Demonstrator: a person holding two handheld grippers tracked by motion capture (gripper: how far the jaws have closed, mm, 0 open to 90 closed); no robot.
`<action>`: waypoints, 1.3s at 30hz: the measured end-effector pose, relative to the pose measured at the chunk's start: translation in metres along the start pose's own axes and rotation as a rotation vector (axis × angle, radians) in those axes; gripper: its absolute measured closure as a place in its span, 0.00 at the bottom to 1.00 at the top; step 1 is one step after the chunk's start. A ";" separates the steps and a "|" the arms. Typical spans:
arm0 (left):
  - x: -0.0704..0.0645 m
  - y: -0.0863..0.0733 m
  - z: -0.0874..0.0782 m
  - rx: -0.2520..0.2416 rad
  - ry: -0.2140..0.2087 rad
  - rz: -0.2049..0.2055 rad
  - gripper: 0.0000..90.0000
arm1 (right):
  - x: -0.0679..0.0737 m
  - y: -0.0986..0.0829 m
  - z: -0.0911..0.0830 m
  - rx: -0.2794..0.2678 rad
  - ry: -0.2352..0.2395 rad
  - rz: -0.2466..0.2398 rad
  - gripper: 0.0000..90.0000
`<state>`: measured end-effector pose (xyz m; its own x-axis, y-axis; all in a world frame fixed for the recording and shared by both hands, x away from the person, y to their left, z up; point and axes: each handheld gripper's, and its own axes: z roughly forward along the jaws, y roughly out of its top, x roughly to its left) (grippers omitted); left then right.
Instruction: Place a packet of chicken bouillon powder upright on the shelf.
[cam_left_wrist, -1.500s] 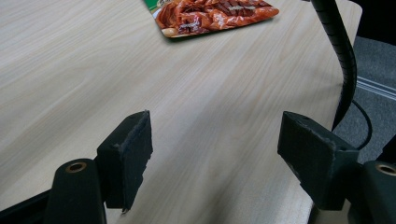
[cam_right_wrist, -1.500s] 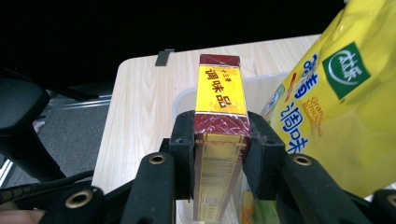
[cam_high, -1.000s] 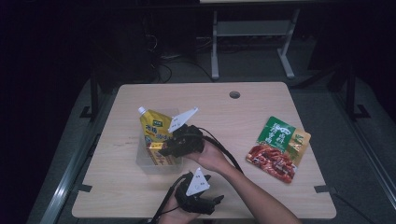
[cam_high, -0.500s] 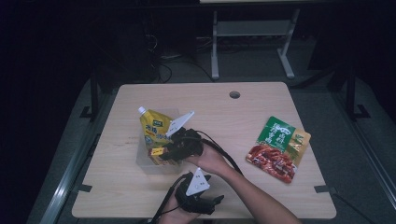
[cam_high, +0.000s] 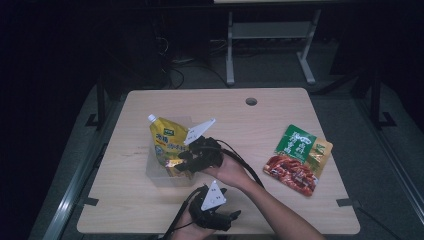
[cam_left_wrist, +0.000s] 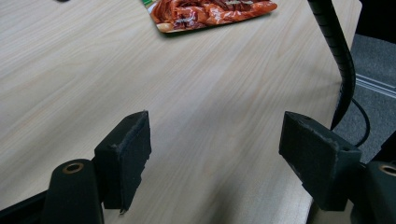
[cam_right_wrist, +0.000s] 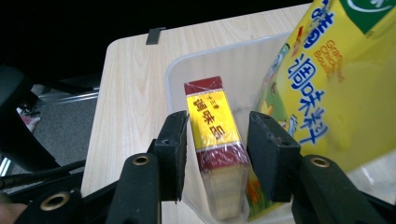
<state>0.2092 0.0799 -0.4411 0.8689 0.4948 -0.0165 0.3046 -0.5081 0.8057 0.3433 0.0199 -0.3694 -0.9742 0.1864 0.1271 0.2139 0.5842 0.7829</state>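
Compared with a second ago, the right gripper (cam_high: 186, 162) has sunk lower into the clear plastic bin (cam_right_wrist: 219, 60) near the tabletop's left edge, carrying the small red-and-yellow wrapped box (cam_right_wrist: 214, 126) down beside the tall yellow spouted pouch (cam_high: 167, 140) that leans against the bin's far wall. In the right gripper view the box stands between the jaws with a thin gap on one side, so whether they grip or have begun to part I cannot tell; the placing looks nearly done. The left gripper (cam_high: 220, 220) waits at the near edge of the wooden tabletop (cam_left_wrist: 196, 93), jaws wide apart and empty. The red-and-green flat snack packet (cam_high: 298, 158) lies toward the right edge, likely next.
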 end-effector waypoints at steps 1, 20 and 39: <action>0.000 0.000 0.000 0.000 0.000 0.002 0.27 | -0.001 -0.001 -0.001 0.001 -0.003 -0.008 0.63; 0.001 0.000 0.003 0.022 0.003 0.017 0.27 | -0.002 -0.015 -0.039 -0.036 -0.018 0.035 0.54; 0.006 0.002 0.001 0.021 0.007 0.017 0.27 | -0.012 -0.040 -0.077 -0.031 -0.097 0.110 0.46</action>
<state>0.2154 0.0810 -0.4400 0.8713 0.4908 0.0010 0.2982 -0.5310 0.7932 0.3409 -0.0668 -0.3554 -0.9333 0.3240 0.1550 0.3151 0.5315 0.7863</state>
